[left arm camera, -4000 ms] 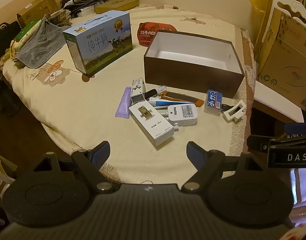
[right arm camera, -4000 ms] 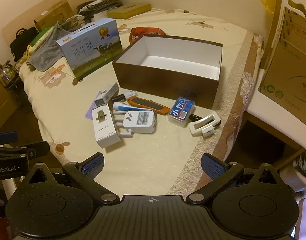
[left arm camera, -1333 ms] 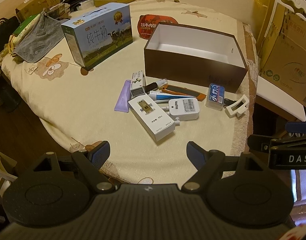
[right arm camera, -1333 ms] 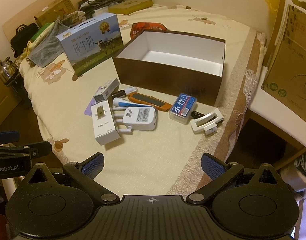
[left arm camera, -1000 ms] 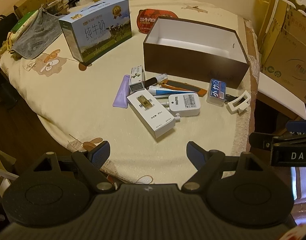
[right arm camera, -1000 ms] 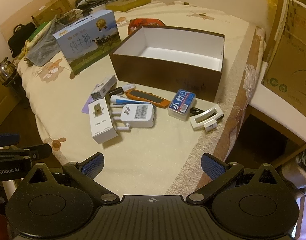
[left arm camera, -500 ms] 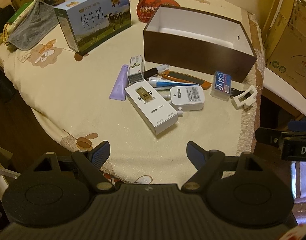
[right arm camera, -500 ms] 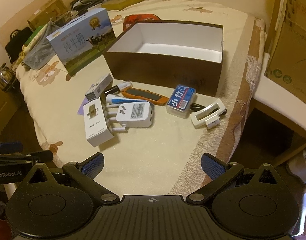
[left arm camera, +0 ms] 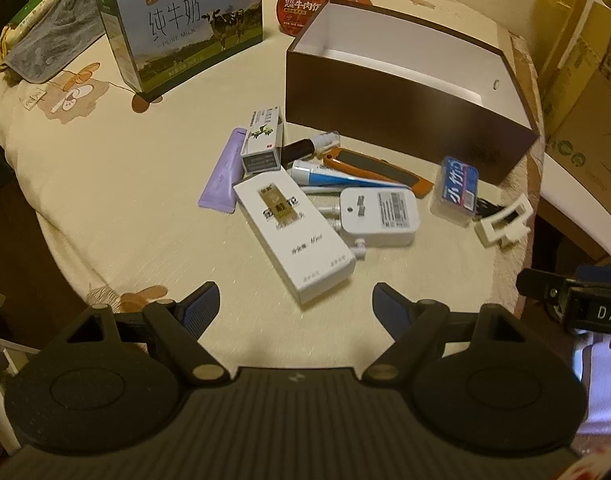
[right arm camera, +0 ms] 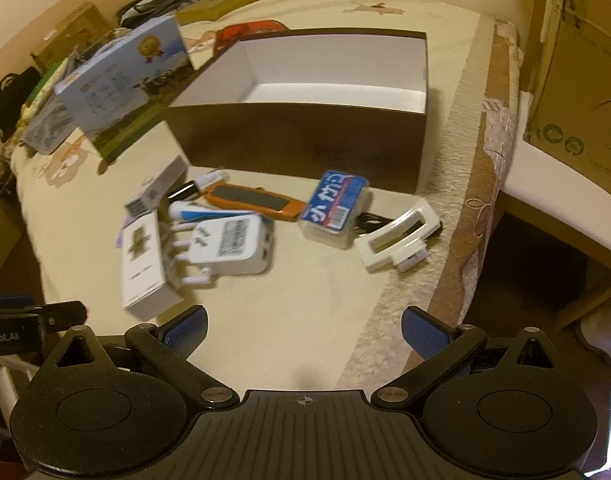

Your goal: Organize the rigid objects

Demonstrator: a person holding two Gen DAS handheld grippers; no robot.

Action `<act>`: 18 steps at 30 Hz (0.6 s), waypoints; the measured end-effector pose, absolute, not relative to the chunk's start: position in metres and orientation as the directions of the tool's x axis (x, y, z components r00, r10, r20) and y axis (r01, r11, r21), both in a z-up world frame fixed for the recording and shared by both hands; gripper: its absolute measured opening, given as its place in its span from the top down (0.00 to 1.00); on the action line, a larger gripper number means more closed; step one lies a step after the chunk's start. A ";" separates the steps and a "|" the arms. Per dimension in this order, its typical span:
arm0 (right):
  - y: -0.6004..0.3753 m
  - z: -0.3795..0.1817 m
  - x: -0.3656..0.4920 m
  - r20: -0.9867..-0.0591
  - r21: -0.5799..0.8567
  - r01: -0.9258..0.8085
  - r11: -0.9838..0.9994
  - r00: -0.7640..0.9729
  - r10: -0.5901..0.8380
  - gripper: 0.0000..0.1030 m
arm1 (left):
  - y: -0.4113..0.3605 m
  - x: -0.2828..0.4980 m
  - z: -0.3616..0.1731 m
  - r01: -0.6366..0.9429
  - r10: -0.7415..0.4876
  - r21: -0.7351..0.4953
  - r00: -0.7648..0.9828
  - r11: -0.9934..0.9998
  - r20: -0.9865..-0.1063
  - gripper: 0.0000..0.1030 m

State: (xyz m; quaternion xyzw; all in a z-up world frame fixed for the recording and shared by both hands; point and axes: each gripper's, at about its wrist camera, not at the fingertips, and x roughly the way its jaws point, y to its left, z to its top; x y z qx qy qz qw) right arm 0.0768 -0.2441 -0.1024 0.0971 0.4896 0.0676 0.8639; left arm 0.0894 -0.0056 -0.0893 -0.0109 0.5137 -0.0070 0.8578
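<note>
An open brown box (left arm camera: pixel 405 108) with a white inside stands on the cream tablecloth; it also shows in the right wrist view (right arm camera: pixel 305 136). In front of it lies a cluster: a long white carton (left arm camera: pixel 293 236), a white router (left arm camera: pixel 379 216), a small carton (left arm camera: pixel 261 140), a purple sachet (left arm camera: pixel 221 176), a blue-white tube (left arm camera: pixel 337 178), an orange cutter (left arm camera: pixel 381 168), a blue-labelled case (left arm camera: pixel 459 188) and a white clip (left arm camera: pixel 505 224). My left gripper (left arm camera: pixel 295 308) is open and empty, just short of the white carton. My right gripper (right arm camera: pixel 303 328) is open and empty, near the router (right arm camera: pixel 229 244).
A blue milk carton (left arm camera: pixel 185 20) stands at the back left, a red packet (left arm camera: pixel 301 4) behind the box, grey cloth (left arm camera: pixel 49 40) at far left. Cardboard boxes (right arm camera: pixel 577 64) stand right of the table. The table edge (right arm camera: pixel 457 240) runs down the right side.
Both grippers have moved forward and lower toward the cluster of objects. Both stay open and empty. The objects have not moved.
</note>
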 end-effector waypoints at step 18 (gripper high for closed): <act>-0.295 -0.170 0.149 -0.849 0.272 0.174 0.947 0.506 0.151 0.12 | -0.018 0.161 -0.147 -0.061 0.008 -0.019 0.413 0.998 -0.910 0.21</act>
